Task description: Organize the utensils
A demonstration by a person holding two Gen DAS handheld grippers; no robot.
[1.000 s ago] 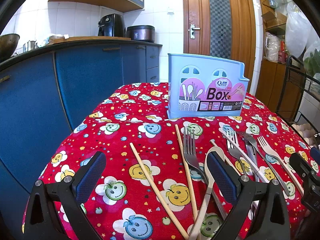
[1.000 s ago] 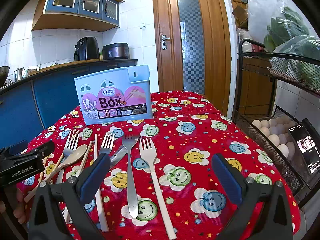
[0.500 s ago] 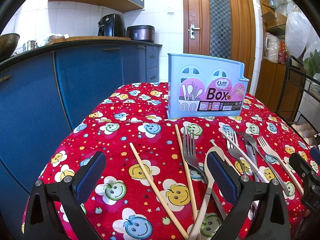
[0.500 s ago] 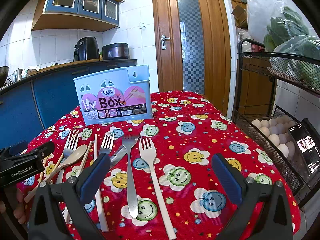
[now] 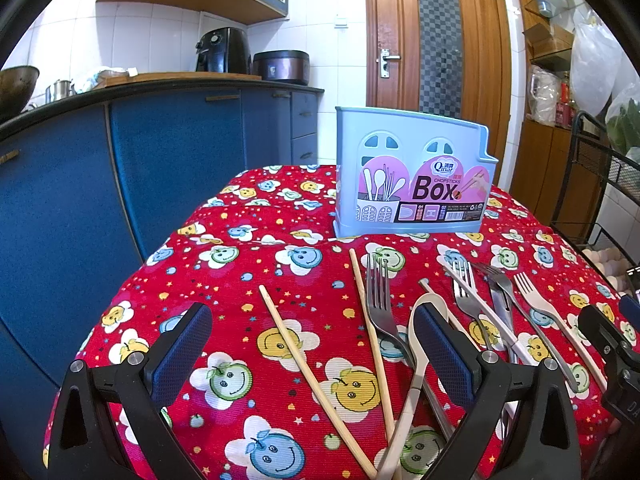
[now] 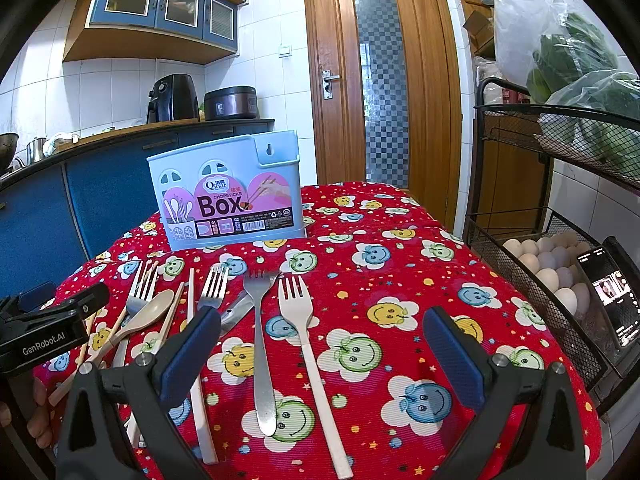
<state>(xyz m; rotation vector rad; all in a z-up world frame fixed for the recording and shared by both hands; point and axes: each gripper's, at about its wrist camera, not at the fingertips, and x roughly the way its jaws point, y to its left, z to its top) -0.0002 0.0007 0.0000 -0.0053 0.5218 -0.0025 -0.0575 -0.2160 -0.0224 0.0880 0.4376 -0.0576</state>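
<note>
A light blue chopsticks box (image 5: pixel 412 176) stands upright at the far middle of the red smiley tablecloth; it also shows in the right wrist view (image 6: pixel 228 194). Utensils lie in front of it: wooden chopsticks (image 5: pixel 312 376), a beige spoon (image 5: pixel 416 368), metal forks (image 5: pixel 380 300), a metal fork (image 6: pixel 260 336) and a white plastic fork (image 6: pixel 308 344). My left gripper (image 5: pixel 312 352) is open and empty above the chopsticks. My right gripper (image 6: pixel 320 352) is open and empty above the two forks.
Blue kitchen cabinets (image 5: pixel 120 184) stand left of the table. A black wire rack (image 6: pixel 560 240) with eggs (image 6: pixel 548 264) and a phone (image 6: pixel 616 296) stands close to the table's right edge. A wooden door (image 6: pixel 380 80) is behind.
</note>
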